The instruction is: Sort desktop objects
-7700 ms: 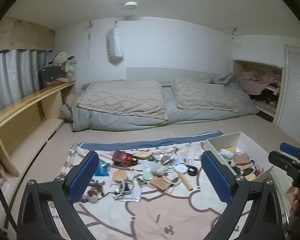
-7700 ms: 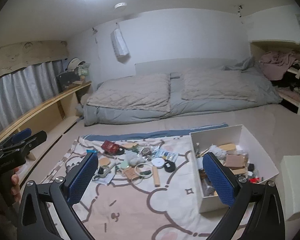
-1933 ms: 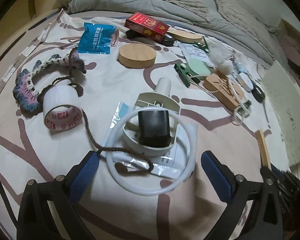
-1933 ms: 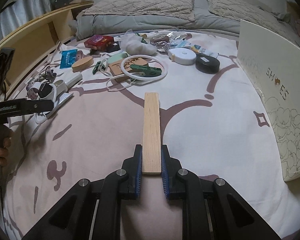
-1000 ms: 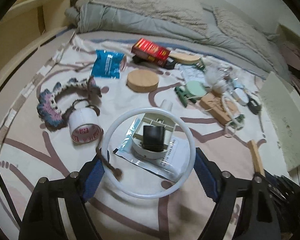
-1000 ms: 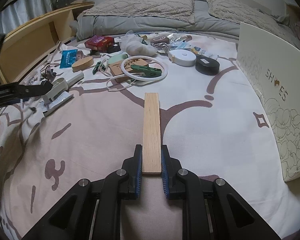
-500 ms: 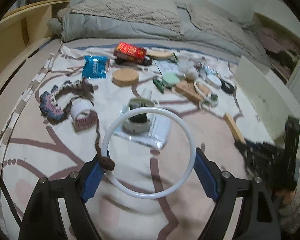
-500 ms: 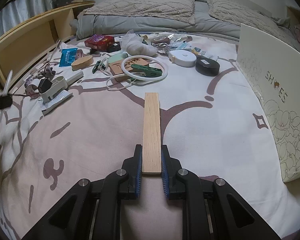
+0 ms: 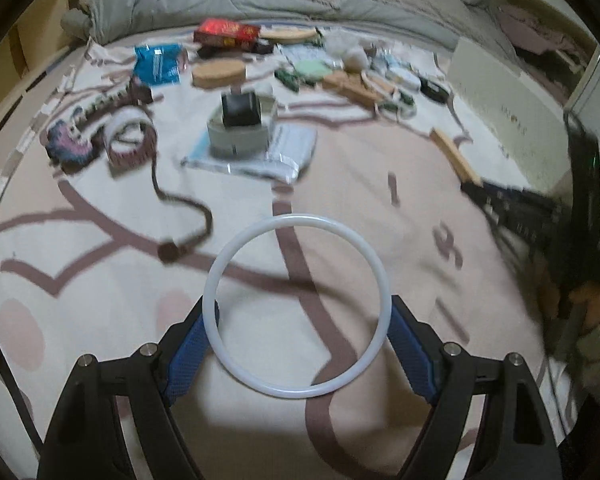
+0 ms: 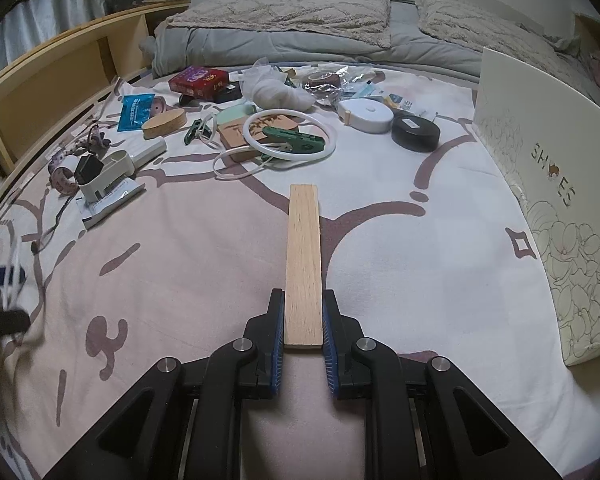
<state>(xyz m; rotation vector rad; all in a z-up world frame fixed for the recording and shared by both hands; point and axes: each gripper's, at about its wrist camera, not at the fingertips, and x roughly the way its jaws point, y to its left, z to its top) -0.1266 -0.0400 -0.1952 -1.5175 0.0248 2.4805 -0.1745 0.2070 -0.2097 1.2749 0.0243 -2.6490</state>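
My left gripper (image 9: 296, 332) is shut on a large white ring (image 9: 236, 366), held by its two sides above the patterned blanket (image 9: 100, 320). My right gripper (image 10: 303, 322) is shut on the near end of a flat wooden strip (image 10: 304, 248) that points forward over the blanket. The right gripper with the strip also shows at the right of the left wrist view (image 9: 466, 190). A white shoe box (image 10: 540, 168) stands at the right. Many small objects lie on the far part of the blanket.
Loose items include a red box (image 10: 198, 79), a blue packet (image 10: 137, 110), a round wooden lid (image 10: 165, 123), a second white ring with a green clip (image 10: 292, 139), a white tape measure (image 10: 366, 115), a black puck (image 10: 415, 133) and a tape roll (image 9: 129, 140). Grey bedding (image 10: 284, 32) lies behind, a wooden shelf (image 10: 52, 76) at the left.
My left gripper closed on the white ring, lifted it off the pile and drew it back towards me and to the right. The right gripper keeps holding the wooden strip, nearly still.
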